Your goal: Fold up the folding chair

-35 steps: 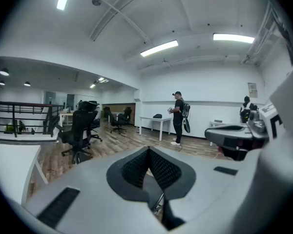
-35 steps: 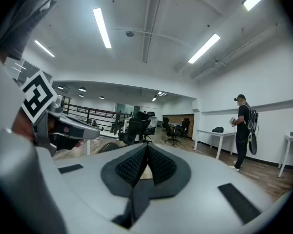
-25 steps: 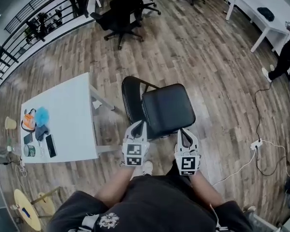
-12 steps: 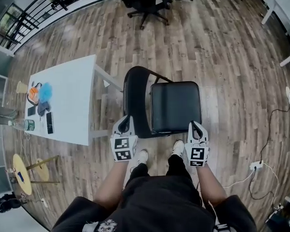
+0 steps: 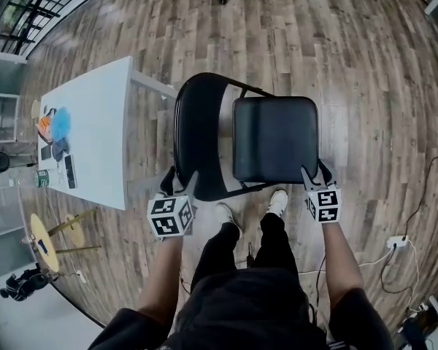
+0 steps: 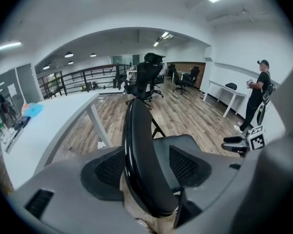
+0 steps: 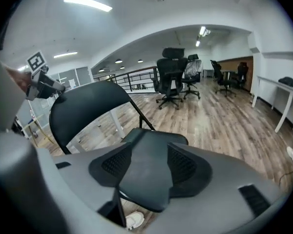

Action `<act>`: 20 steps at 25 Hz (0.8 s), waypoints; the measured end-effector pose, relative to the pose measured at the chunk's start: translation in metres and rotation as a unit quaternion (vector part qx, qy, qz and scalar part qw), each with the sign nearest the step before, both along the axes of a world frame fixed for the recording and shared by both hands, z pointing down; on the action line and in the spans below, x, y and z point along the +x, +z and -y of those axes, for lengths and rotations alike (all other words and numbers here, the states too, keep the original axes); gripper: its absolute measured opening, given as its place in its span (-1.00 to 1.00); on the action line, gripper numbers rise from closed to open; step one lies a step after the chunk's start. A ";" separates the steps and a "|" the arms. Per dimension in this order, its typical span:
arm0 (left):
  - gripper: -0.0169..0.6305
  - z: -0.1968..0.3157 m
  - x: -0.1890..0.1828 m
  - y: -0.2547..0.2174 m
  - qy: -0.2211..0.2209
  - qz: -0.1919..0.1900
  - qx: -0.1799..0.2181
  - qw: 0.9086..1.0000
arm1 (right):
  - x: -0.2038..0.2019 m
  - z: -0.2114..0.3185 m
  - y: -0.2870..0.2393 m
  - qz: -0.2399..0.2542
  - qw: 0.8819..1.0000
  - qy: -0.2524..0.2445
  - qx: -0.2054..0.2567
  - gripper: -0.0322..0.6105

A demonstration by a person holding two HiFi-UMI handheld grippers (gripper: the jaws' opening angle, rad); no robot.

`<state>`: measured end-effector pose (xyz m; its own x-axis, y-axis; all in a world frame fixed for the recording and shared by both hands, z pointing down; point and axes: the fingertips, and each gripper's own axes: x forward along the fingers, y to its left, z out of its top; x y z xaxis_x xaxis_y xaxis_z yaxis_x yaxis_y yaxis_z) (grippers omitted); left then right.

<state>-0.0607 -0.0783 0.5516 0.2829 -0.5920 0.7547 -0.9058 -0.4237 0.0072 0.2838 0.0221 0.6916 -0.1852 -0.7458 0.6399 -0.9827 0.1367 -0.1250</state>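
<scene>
Both hands have dropped from in front of the body to the chair (image 5: 226, 188), which stands side-on on the wood floor close to the person's feet, just right of a white table (image 5: 95, 122). Its backrest (image 5: 197, 137) is on the left and its seat (image 5: 275, 138) on the right, still fully down.

The left gripper (image 5: 179, 181) straddles the near edge of the backrest. Its jaws have just been opening and stand wide, with the glossy black edge between the pads and no squeeze showing yet. The right gripper (image 5: 315, 173) is at the near right corner of the seat. Its jaws have also just been opening, and the seat corner lies between them, not yet clamped.

The chair looks like a stiff metal frame with padded, smooth black panels: rigid, moderately heavy and probably slippery on the glossy surfaces. The padding should give a little under the pads, which would help the hold. Good places to grip seem to be the backrest rim, to steady the frame, and the front edge of the seat, to swing it up toward the backrest. The hinges near the seat sides could pinch, so a hold away from them looks wiser.
</scene>
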 end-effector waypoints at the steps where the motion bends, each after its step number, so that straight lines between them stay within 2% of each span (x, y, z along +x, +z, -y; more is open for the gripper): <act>1: -0.08 0.002 -0.001 0.007 -0.005 -0.007 -0.008 1.000 | 0.005 -0.002 0.018 0.015 1.000 0.006 -0.019 -0.20; 5: 0.02 0.010 -0.006 0.036 -0.035 -0.051 -0.038 0.997 | 0.030 -0.012 0.103 0.063 0.993 0.024 -0.096 -0.01; 9: 0.02 0.006 -0.009 0.065 -0.041 -0.033 -0.055 0.997 | 0.055 -0.037 0.183 0.119 0.976 0.051 -0.175 0.05; 11: 0.02 0.011 -0.010 0.072 -0.045 -0.036 -0.056 0.997 | 0.060 -0.046 0.216 0.149 0.966 0.053 -0.205 0.05; 17: 0.01 0.018 0.007 0.097 -0.013 -0.053 -0.074 0.996 | 0.068 -0.049 0.286 0.226 0.941 0.060 -0.244 0.15; 20: 0.01 0.015 0.015 0.109 0.015 -0.042 -0.091 0.995 | 0.055 -0.052 0.308 0.283 0.923 0.048 -0.257 0.22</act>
